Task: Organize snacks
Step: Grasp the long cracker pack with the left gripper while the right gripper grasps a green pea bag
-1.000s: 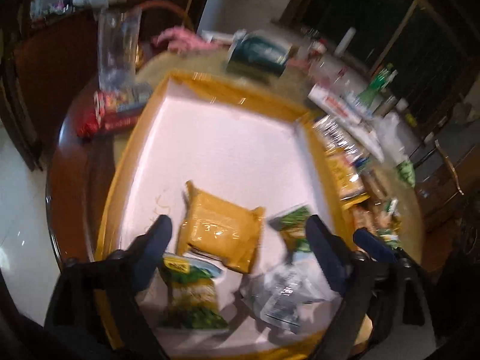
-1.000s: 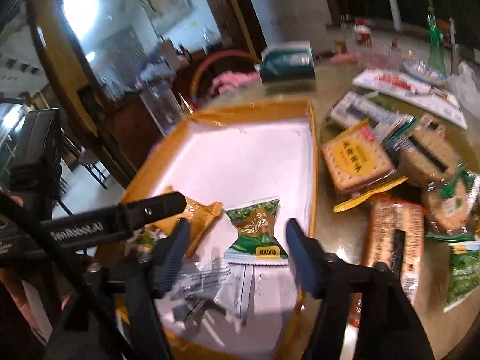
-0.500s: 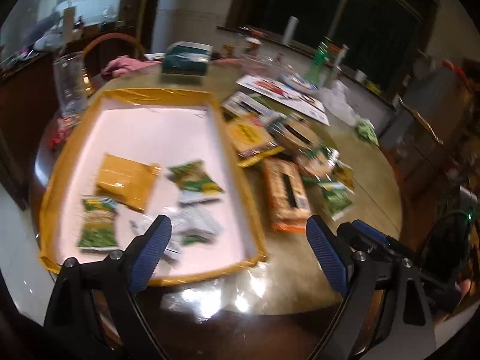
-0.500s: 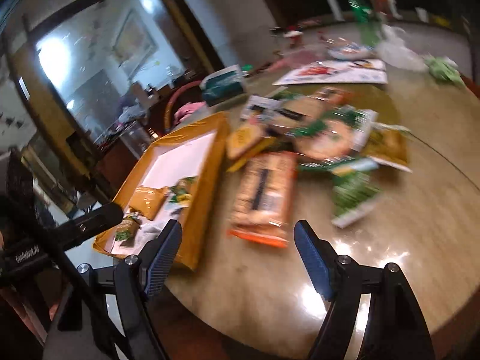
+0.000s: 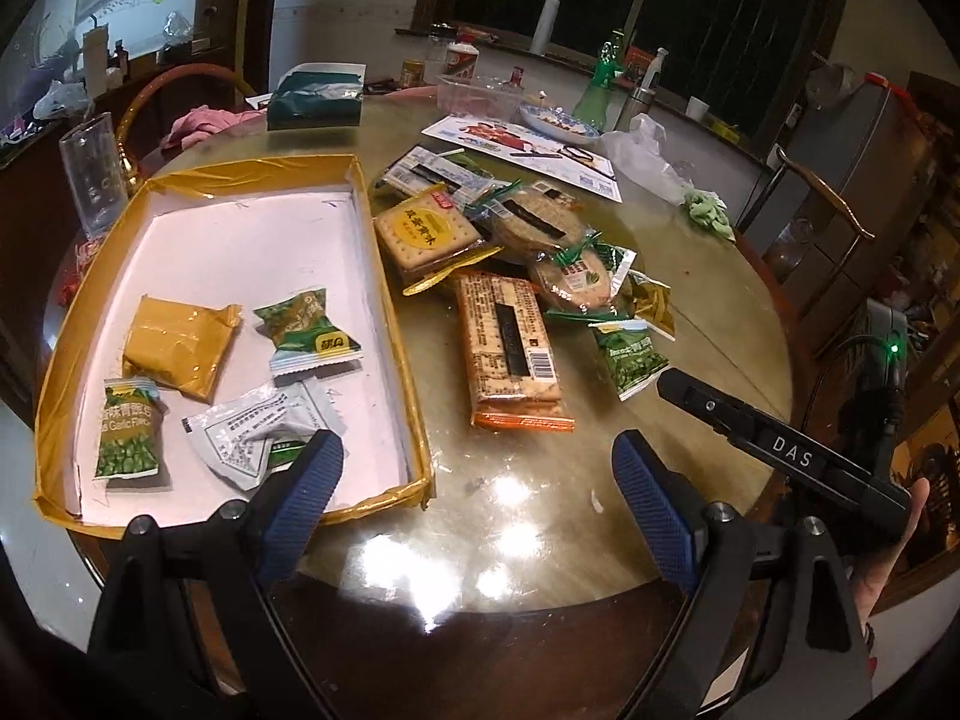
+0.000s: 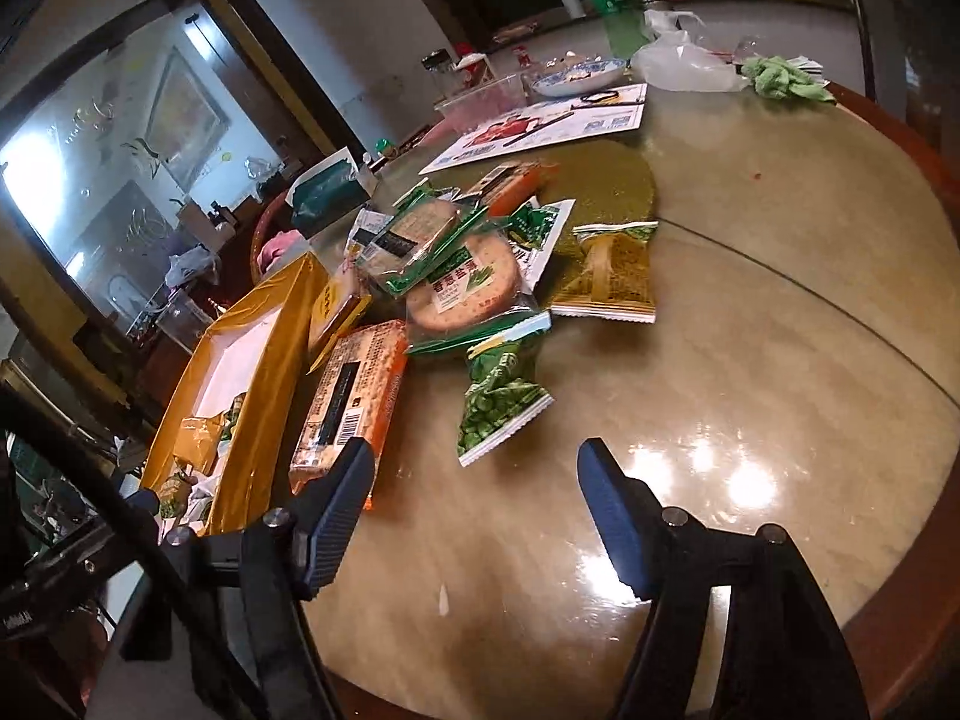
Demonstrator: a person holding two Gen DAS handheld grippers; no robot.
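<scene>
A tray with a yellow taped rim (image 5: 384, 276) (image 6: 258, 372) lies on the round table and holds a yellow packet (image 5: 174, 348), two green pea packets (image 5: 303, 330) and a white packet (image 5: 264, 432). Right of the tray is a pile of snacks: an orange cracker pack (image 5: 510, 348) (image 6: 348, 396), a round cracker pack (image 5: 570, 276) (image 6: 468, 294) and a small green pea packet (image 5: 630, 354) (image 6: 498, 396). My left gripper (image 5: 477, 462) hangs open over the table's near edge, by the tray's corner. My right gripper (image 6: 474, 462) is empty just short of the pea packet, its jaws closing.
A tall glass (image 5: 93, 174) stands left of the tray, a teal tissue box (image 5: 315, 99) behind it. Farther back lie a leaflet (image 5: 522, 141), a bowl (image 5: 558, 120), a green bottle (image 5: 597, 90), a plastic bag (image 5: 642, 150) and a green cloth (image 5: 708, 210). A hand (image 5: 888, 570) holds the right gripper's body.
Both grippers have drawn back from over the tray and swung right. The left now looks over the whole table; the right faces the snack pile instead of the tray.
</scene>
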